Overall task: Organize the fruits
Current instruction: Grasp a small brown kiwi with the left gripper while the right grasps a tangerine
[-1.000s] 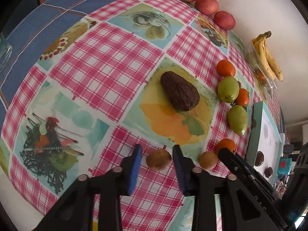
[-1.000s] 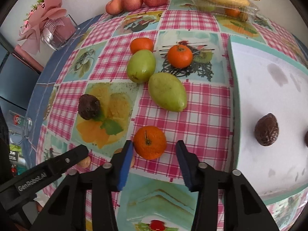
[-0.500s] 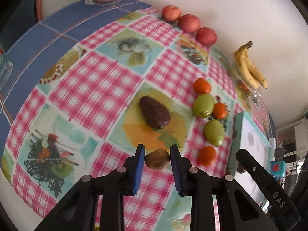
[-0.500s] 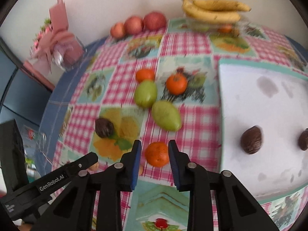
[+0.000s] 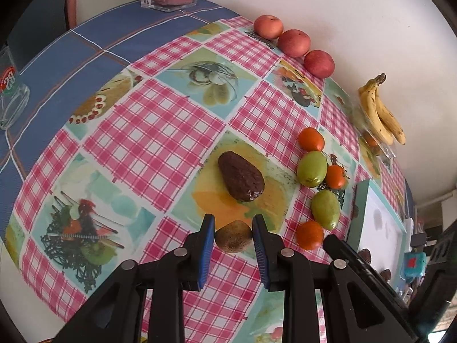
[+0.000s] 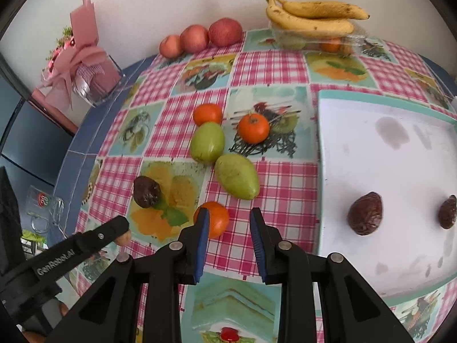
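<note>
Kiwi (image 5: 233,236): brown and fuzzy, sitting between the two blue pads of the left gripper (image 5: 233,230), above the checked tablecloth (image 5: 148,131).
Left gripper: fingers narrowed onto the kiwi, both pads touching its sides or very nearly so; it is pinching the fruit.
Ahead of the left gripper: a dark avocado (image 5: 241,180) lies just beyond the kiwi on a yellow patch of the cloth.
Ahead and right of the left gripper: two green mangoes (image 5: 312,168) and three tangerines (image 5: 311,139) in a loose cluster; one tangerine lies near the right finger.
Far ahead of the left gripper: three red apples (image 5: 294,43) in a row by the wall, and bananas (image 5: 381,114) on a clear box further right.
Right gripper (image 6: 230,224): fingers spread, nothing between the pads; pinching nothing.
Orange fruit (image 6: 212,219): a tangerine just beyond the right gripper's left finger, partly hidden by that pad; whether the pad touches it cannot be told.
Right of the right gripper: a white tray (image 6: 322,154) with a teal rim, holding two dark avocados (image 6: 366,216).
Left of the right gripper: the other gripper's black arm, and a glass mug (image 6: 42,205) further out.
</note>
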`<state>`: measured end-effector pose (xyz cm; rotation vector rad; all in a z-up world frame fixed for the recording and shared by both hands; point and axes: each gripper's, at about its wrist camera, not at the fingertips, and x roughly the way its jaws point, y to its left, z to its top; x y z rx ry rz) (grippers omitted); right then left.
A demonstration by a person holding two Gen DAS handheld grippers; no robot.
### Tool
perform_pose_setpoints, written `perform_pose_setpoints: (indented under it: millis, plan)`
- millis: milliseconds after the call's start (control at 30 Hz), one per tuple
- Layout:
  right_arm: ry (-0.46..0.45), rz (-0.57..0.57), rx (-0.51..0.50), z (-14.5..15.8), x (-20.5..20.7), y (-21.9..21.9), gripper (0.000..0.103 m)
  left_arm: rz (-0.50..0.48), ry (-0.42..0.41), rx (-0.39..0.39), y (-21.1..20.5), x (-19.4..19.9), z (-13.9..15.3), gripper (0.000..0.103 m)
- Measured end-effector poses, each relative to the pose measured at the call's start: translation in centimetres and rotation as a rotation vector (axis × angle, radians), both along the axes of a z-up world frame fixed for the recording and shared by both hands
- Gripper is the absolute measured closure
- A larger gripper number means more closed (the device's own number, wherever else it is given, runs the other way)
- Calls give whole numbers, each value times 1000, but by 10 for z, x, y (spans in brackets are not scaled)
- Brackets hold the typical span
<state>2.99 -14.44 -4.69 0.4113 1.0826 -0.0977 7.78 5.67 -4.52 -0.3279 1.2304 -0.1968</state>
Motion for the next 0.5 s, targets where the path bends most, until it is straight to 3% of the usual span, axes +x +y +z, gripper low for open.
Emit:
perform_pose_setpoints:
  millis: [300, 500]
  plan:
    - [34, 18, -2, -21, 13, 12, 66, 4, 9, 7, -2, 1, -3, 74]
    - [61, 31, -104, -27, 17, 21, 63, 1, 12, 8, -2, 2, -4, 74]
